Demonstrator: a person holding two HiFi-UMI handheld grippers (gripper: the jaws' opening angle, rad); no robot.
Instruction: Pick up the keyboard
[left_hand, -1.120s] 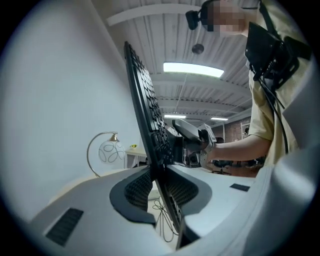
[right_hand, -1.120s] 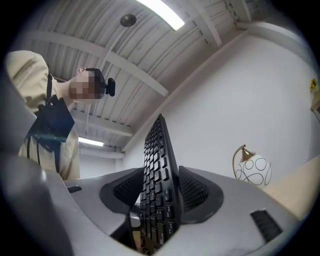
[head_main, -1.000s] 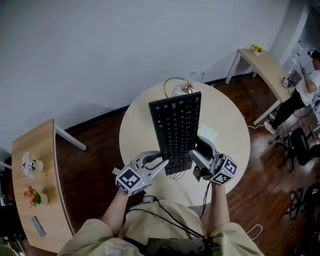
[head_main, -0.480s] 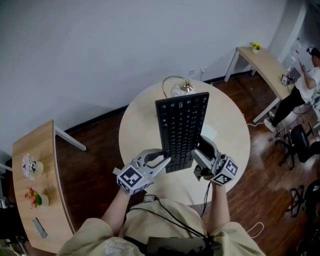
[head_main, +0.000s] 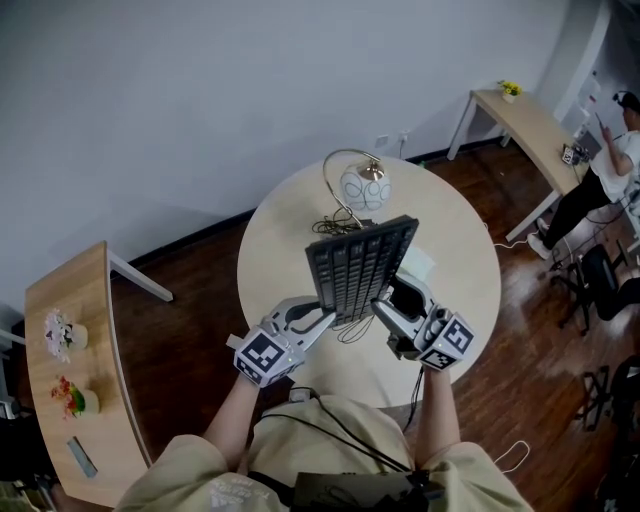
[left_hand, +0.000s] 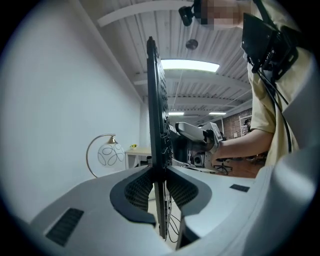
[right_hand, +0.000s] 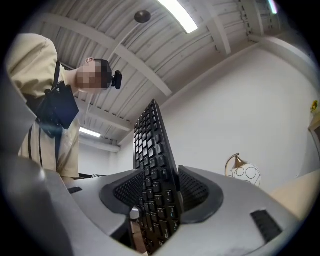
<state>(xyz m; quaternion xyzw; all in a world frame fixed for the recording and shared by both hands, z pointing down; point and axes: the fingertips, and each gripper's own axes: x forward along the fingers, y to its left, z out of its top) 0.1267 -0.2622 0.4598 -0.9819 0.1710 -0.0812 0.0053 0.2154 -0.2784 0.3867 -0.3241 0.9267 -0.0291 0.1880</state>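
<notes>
A black keyboard (head_main: 360, 265) is held in the air above the round pale table (head_main: 275, 250), its near short end toward me and its keys facing up and slightly to me. My left gripper (head_main: 325, 320) is shut on the near left corner. My right gripper (head_main: 385, 312) is shut on the near right corner. In the left gripper view the keyboard (left_hand: 155, 100) stands edge-on between the pads of that gripper (left_hand: 159, 175). In the right gripper view its keys (right_hand: 150, 150) run up from between the jaws of that gripper (right_hand: 160, 187). A thin cable (head_main: 348, 328) dangles beneath.
A globe lamp (head_main: 363, 186) with a curved brass arm stands at the table's far edge, with a coiled cord beside it. A white flat item (head_main: 420, 266) lies right of the keyboard. Wooden desks stand at left (head_main: 70, 340) and far right (head_main: 530, 130), where a person (head_main: 610, 170) sits.
The keyboard has tipped back from facing the head camera to a flatter, foreshortened pose, and the lamp behind it has come into sight. Both grippers stay clamped on its near end.
</notes>
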